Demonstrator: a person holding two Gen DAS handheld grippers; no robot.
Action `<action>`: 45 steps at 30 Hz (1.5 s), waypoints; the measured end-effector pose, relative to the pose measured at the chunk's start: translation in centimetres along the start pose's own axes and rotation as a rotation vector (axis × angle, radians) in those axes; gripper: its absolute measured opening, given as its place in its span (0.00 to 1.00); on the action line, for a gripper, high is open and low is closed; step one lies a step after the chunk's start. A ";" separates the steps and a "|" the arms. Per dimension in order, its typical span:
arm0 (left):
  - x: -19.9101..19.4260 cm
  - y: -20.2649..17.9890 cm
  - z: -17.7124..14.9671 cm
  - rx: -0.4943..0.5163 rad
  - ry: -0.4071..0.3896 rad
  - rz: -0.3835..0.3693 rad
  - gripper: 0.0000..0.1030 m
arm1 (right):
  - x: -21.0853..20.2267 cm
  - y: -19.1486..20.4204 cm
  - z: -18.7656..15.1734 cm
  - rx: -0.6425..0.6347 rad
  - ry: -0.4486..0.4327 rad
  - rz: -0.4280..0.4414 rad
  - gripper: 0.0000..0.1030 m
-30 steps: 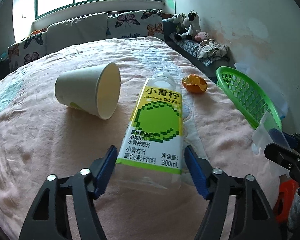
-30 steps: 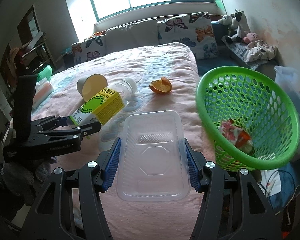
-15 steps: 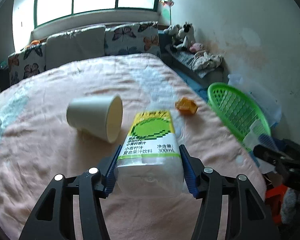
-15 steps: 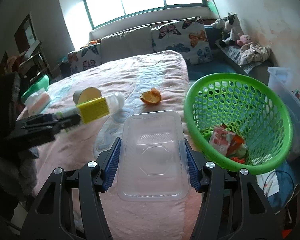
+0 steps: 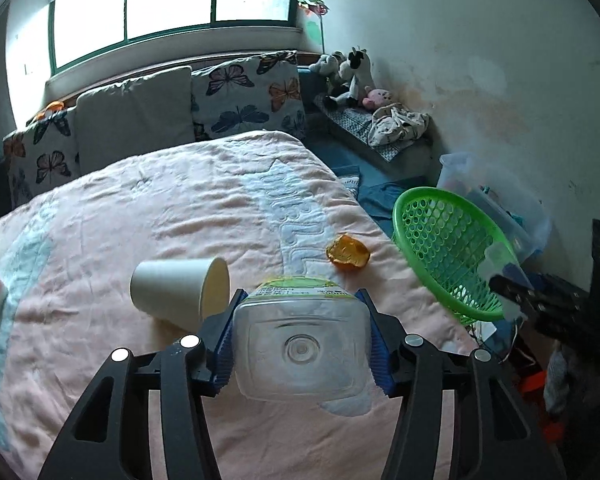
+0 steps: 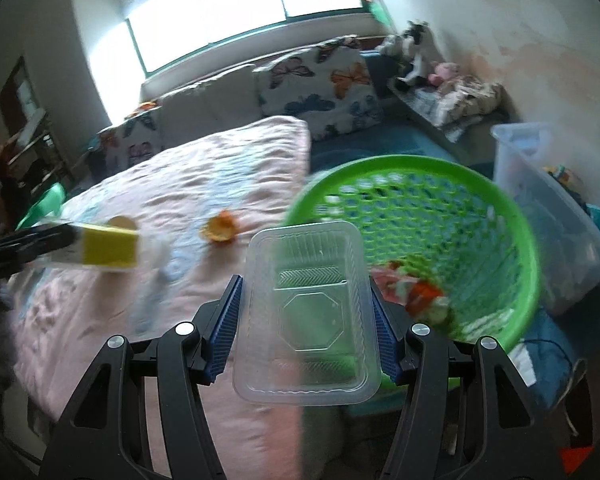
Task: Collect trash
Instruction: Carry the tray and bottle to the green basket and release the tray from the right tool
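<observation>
The left claw (image 5: 302,340) is pinched on a clear juice bottle (image 5: 302,350), which is gripped across its flat sides with the base turned toward the camera, so that it is carried lengthwise and cannot roll out. The bottle is held clear above the bed (image 5: 140,208), to the left of the green basket (image 5: 452,256).

The right claw (image 6: 306,320) is pressed against the long sides of a clear plastic tray (image 6: 312,320); the tray is held flat, probably because its thin walls would buckle under a harder squeeze. Its far end is poised over the near rim of the basket, so a drop into the basket is judged to be the step in hand. Some crumpled wrappers (image 6: 412,294) are already lying inside the basket.

Left of the basket, on the bed, an orange peel (image 5: 347,251) is seen close to the mattress edge, and a paper cup (image 5: 180,294) is lying on its side farther left. Both are judged to be trash not yet collected. The basket is set off the bed's edge, lower than the mattress, presumably so that things can be dropped straight in.
</observation>
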State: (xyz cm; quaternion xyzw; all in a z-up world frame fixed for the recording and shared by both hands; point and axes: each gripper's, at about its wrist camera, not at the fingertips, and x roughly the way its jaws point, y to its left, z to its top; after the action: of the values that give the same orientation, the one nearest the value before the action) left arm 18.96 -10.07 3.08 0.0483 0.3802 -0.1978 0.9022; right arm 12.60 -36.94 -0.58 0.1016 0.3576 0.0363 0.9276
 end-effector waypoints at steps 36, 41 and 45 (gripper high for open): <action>8.8 -16.2 7.4 0.212 0.064 -0.247 0.51 | 0.7 -10.6 -1.3 0.131 -0.012 -0.129 0.70; 11.4 -17.7 6.6 0.227 0.118 -0.251 0.51 | 0.2 -10.9 -1.8 0.146 -0.018 -0.120 0.70; 13.5 -18.4 5.7 0.226 0.174 -0.249 0.51 | -0.1 -11.3 -2.1 0.159 -0.018 -0.118 0.70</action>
State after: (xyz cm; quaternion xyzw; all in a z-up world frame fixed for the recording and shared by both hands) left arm 24.05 -32.58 -1.25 0.1189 0.4351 -0.3446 0.8233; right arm 11.04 -47.65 -4.47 0.1539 0.3566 -0.0476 0.9203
